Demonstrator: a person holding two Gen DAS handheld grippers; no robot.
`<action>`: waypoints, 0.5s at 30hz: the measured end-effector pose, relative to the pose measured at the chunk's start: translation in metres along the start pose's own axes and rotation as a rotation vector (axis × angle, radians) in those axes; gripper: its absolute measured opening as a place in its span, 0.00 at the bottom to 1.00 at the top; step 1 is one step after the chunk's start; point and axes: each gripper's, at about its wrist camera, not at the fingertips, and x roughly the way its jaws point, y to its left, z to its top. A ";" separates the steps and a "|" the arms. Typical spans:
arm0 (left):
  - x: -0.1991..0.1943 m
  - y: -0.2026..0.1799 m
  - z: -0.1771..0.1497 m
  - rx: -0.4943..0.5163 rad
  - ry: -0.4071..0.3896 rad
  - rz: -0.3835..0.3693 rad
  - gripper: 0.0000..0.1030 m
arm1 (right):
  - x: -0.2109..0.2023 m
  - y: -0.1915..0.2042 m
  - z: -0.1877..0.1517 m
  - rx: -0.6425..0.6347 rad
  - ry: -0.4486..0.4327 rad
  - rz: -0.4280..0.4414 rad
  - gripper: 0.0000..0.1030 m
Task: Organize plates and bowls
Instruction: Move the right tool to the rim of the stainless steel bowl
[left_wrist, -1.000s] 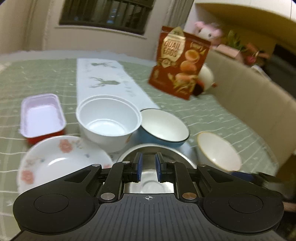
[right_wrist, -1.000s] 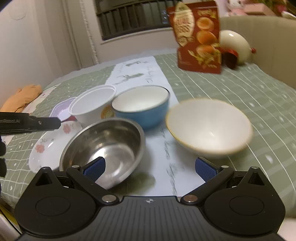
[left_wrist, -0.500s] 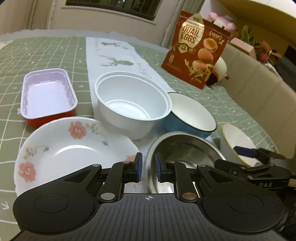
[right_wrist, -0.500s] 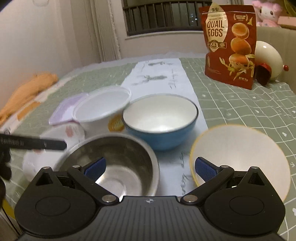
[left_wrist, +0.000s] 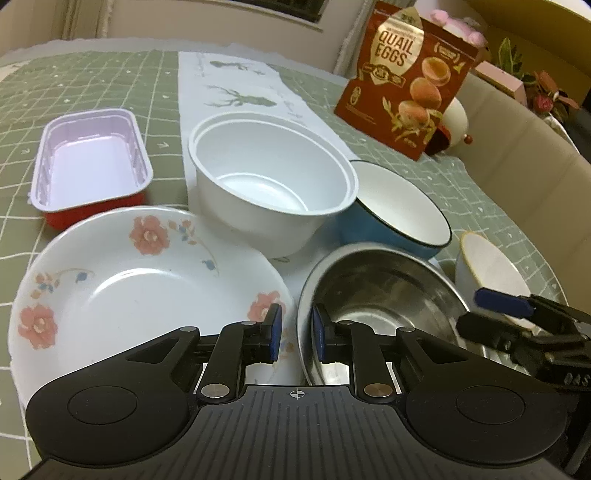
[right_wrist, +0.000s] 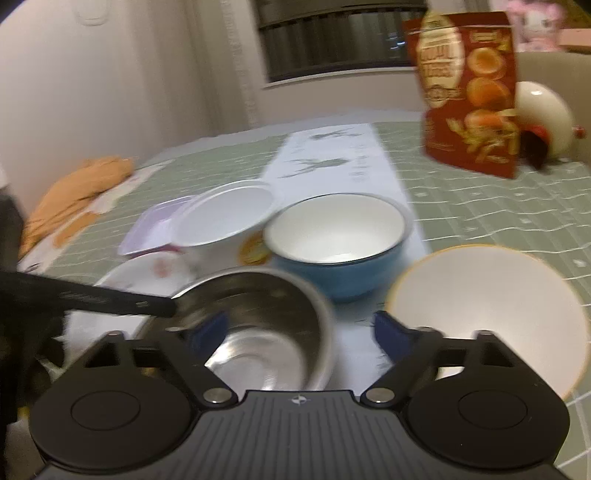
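Note:
My left gripper (left_wrist: 296, 332) hangs low over the near edges of a flowered plate (left_wrist: 122, 295) and a steel bowl (left_wrist: 388, 295). Its jaws are opening by a narrow gap, and the bowl's left rim shows between the pads without being pressed. My right gripper (right_wrist: 297, 330) is blurred and closing from wide. The steel bowl's (right_wrist: 258, 317) right rim lies between its fingers, and its right finger is by the cream bowl (right_wrist: 487, 306). A white plastic bowl (left_wrist: 266, 173) and a blue bowl (left_wrist: 399, 206) stand behind.
A pink tray (left_wrist: 88, 162) with a red base sits at the back left on the green checked cloth. A quail eggs bag (left_wrist: 410, 85) and a white egg-shaped ornament (left_wrist: 456, 122) stand behind. An orange cloth (right_wrist: 74, 195) lies far left. A beige sofa back (left_wrist: 535, 166) borders the table.
The left gripper sank closer to the plate and steel bowl, and its pads parted slightly. The right gripper's fingers came inward from wide and it now shows at the left view's lower right.

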 end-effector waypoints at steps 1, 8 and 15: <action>0.001 -0.001 0.000 0.002 0.004 -0.006 0.19 | 0.000 0.002 -0.002 -0.003 0.001 0.020 0.75; 0.003 -0.004 -0.001 0.003 0.002 -0.014 0.24 | 0.012 0.012 -0.005 -0.027 0.039 -0.056 0.74; 0.002 -0.007 -0.004 0.006 -0.006 -0.009 0.24 | 0.025 0.004 -0.015 0.120 0.122 -0.093 0.71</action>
